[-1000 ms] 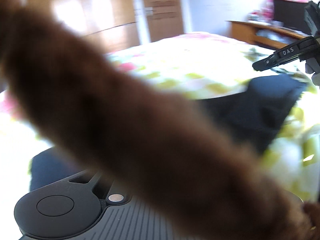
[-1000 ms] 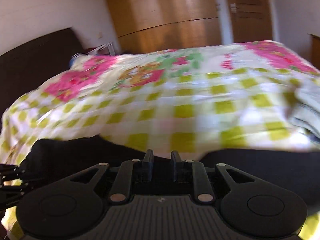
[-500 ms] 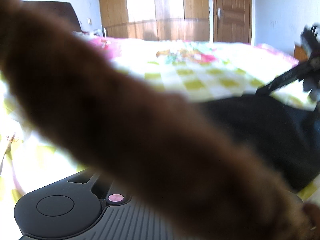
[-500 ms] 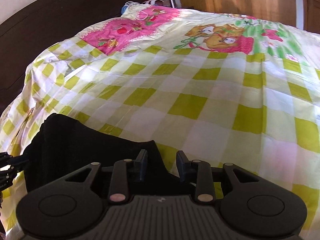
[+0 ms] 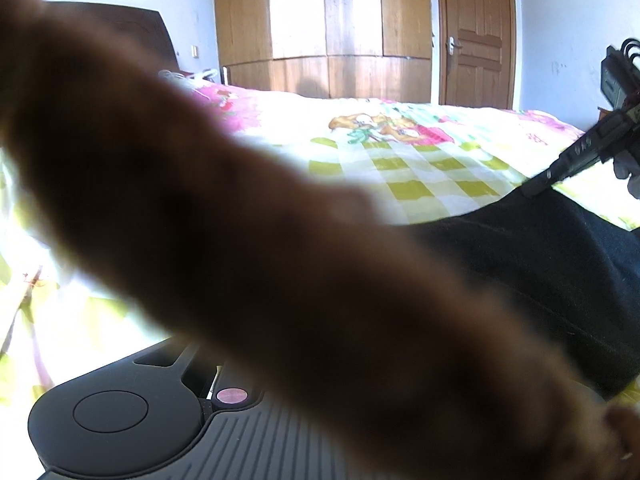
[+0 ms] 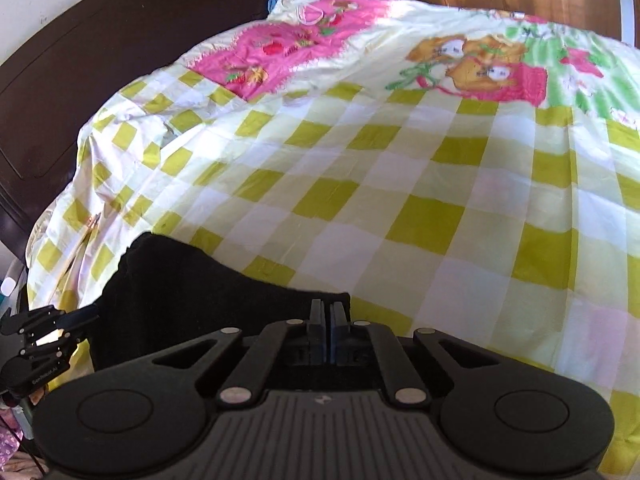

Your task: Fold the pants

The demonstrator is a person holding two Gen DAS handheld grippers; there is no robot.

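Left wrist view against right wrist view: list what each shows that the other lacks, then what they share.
Only the left wrist view: a blurred brown sleeve across the lens, hiding its own fingers, a wooden door, and the right gripper from the side, on the black pants' edge.
Only the right wrist view: the right gripper's jaws, just closed, at that edge, and the left gripper beside the pants.
Both: the pants, checked bedspread, dark headboard, wardrobe.
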